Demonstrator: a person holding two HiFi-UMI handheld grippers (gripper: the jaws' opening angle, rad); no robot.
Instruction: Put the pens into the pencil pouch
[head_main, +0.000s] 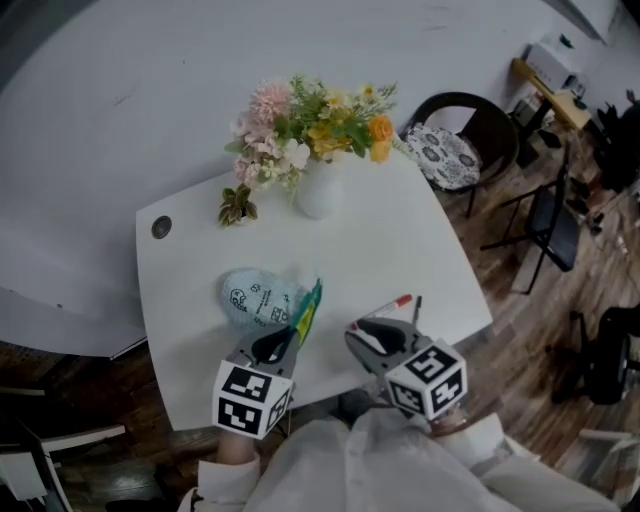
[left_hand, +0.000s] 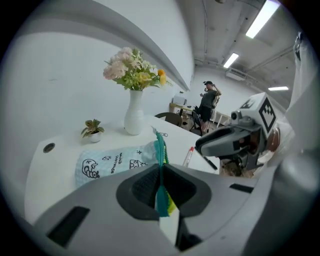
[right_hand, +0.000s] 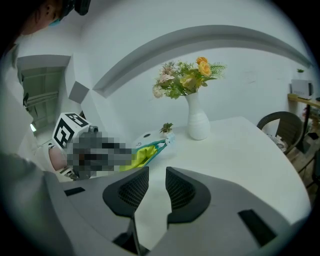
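Pouch edge pinched, pens waiting
Left gripper (left_hand: 162, 186) jaws clamp the pencil pouch (head_main: 256, 296) by its teal zipper edge (body on the table (head_main: 400, 230)); right gripper (right_hand: 156, 187) jaws stand apart, empty, pens (head_main: 391, 305) nearby.

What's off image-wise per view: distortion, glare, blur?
Head view: soft even light, faint shadows on the table, slightly soft overall. Left gripper view: heavy fisheye, dark corners, ceiling lights blown out, pencil pouch evenly lit. Right gripper view: same fisheye and dark corners, mosaic patch at left.
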